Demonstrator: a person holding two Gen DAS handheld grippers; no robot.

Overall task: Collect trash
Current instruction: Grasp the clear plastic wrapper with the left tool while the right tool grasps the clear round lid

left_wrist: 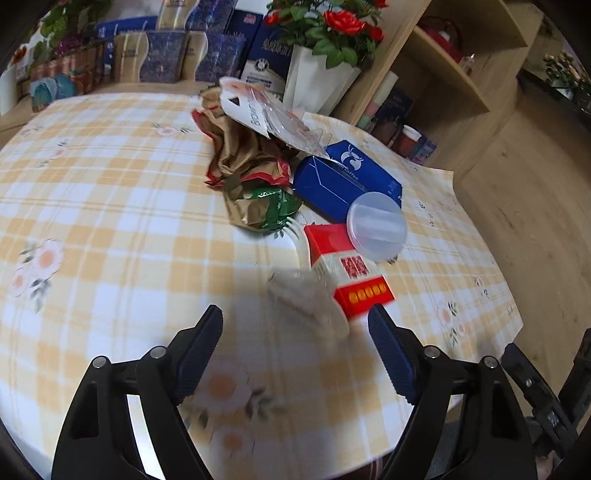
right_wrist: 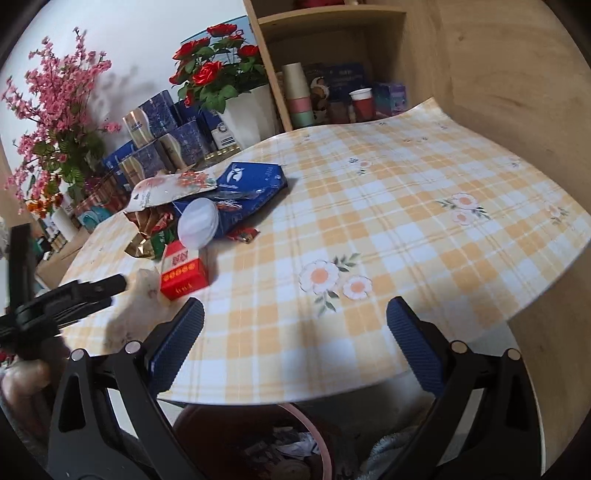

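Indoors, yellow-checked tablecloth (right_wrist: 406, 229) beside wooden shelving (right_wrist: 332, 44), potted roses (right_wrist: 210, 74).

Home room: checked floral tablecloth (right_wrist: 406, 206), rose pot (right_wrist: 247, 110), wooden shelf (right_wrist: 332, 22) with cups.

The left gripper (left_wrist: 295, 328) has two black plastic arms, each a long triangle with a slot cut through it. Round silver pins sit at the joints, two to a side. Its fingers (left_wrist: 199, 354) carry dark blue pads with a fine ribbed texture. The right gripper (right_wrist: 295, 321) is built alike: black slotted arms, silver pins, and blue pads (right_wrist: 173, 347) with a woven grip pattern. A patch of bare skin (right_wrist: 22, 380) shows at the lower left of the right wrist view.
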